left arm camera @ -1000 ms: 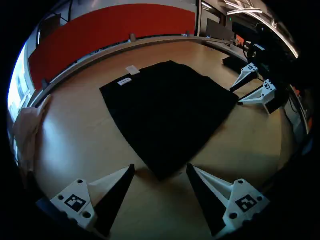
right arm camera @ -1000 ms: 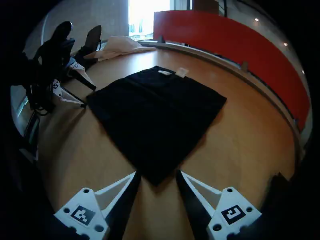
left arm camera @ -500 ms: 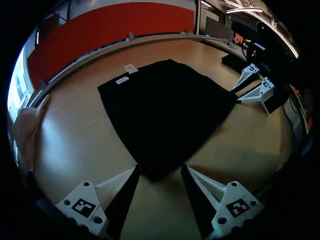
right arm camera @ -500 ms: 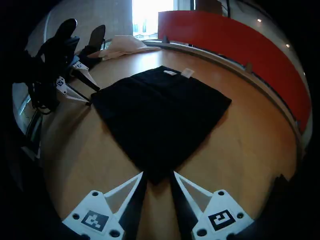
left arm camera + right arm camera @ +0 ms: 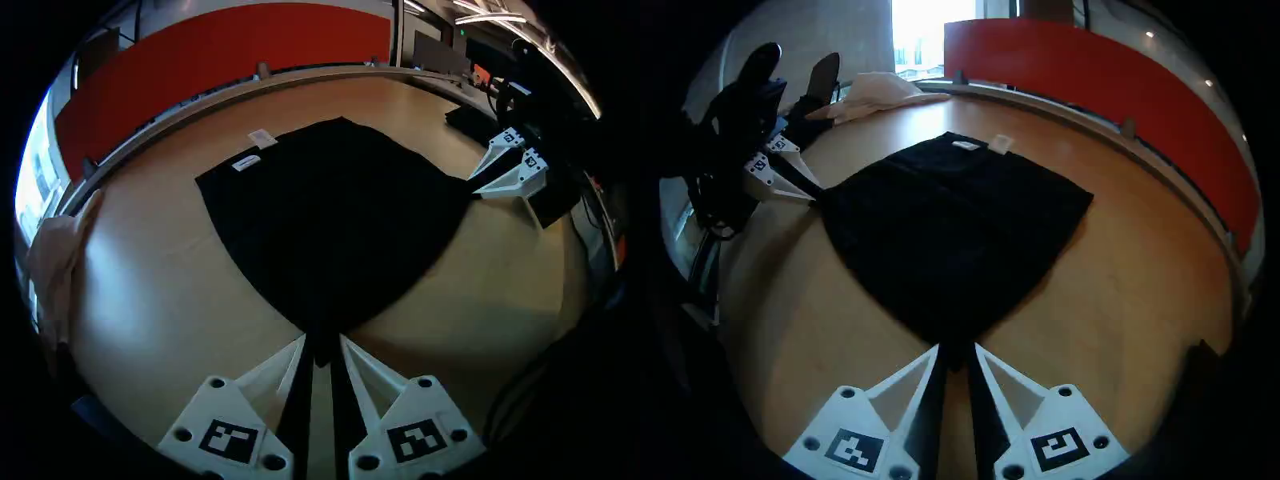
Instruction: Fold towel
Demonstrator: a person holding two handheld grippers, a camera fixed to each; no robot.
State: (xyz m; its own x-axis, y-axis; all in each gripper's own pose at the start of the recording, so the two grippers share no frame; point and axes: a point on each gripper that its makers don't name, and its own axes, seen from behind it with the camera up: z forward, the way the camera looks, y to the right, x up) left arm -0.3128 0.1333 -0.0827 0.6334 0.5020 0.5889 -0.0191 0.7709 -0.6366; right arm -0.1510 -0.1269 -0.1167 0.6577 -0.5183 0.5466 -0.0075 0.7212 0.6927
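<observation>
A black towel (image 5: 336, 216) lies flat on the wooden table (image 5: 160, 264), with a small white tag at its far edge. In the left gripper view, my left gripper (image 5: 322, 360) is shut on the towel's near corner. My right gripper (image 5: 480, 180) pinches the far right corner there. In the right gripper view, the same towel (image 5: 960, 224) spreads ahead, and my right gripper (image 5: 957, 358) is shut on its near corner. My left gripper (image 5: 812, 192) holds the towel's left corner in that view.
A red partition (image 5: 224, 56) runs behind the table's curved far edge. A pale cloth (image 5: 880, 88) lies at the table's end near a bright window. A white paper slip (image 5: 262, 138) rests beside the towel. Dark office chairs (image 5: 760, 72) stand past the left gripper.
Both grippers have gone from open to shut, each closing on its own corner of the towel. The corners now look drawn to points.
</observation>
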